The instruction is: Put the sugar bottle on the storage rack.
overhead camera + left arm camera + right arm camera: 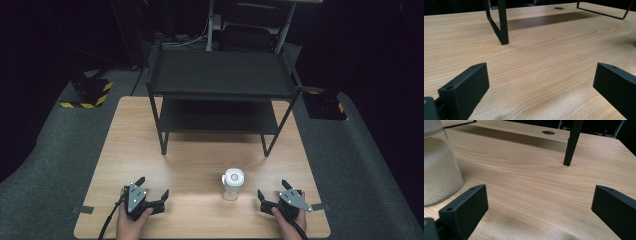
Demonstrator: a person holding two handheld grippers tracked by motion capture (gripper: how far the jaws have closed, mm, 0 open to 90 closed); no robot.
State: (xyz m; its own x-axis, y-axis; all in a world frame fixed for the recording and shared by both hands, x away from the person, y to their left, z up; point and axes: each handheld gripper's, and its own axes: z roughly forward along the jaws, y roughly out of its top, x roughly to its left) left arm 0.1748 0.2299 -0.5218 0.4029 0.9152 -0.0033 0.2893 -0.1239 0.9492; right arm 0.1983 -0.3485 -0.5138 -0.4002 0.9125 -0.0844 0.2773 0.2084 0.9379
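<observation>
- While both hands rest low at the near edge of the table (pixel 130 125), the left gripper (pixel 152 192) sits at the near left with its jaws spread wide and only bare wood between them.
- Right gripper (pixel 271 193) sits at the near right, jaws equally wide apart, nothing clamped.
- Jar (pixel 232 183): clear, round, straight-sided, capped by a white lid with a round centre; it stands upright on the table between the two grippers, closer to the right one, just beside it yet apart.
- In the right gripper view the jar's wall (pixel 439 167) looks like glass or clear plastic, can't tell which; it holds a pale, fine, grainy fill, and stands off to the side of one jaw, not between the pair.
- Tabletop is light wood laminate with long flowing grain, smooth, matte, with a round cable hole (pixel 548 132) towards the far edge.
- Black metal shelf rack (pixel 220 75): two flat tiers, thin angled legs of square section, standing on the far half of the table, well apart from the jar.
- One rack leg (pixel 502 22) rises ahead in the left gripper view, dark and matte.
- Jaw blocks are black, chunky, faintly speckled, each with a small hole on top.
- Grey carpeted floor (pixel 55 150) surrounds the table; two black blocks with yellow-black hazard stripes (pixel 90 92) lie on it.
</observation>
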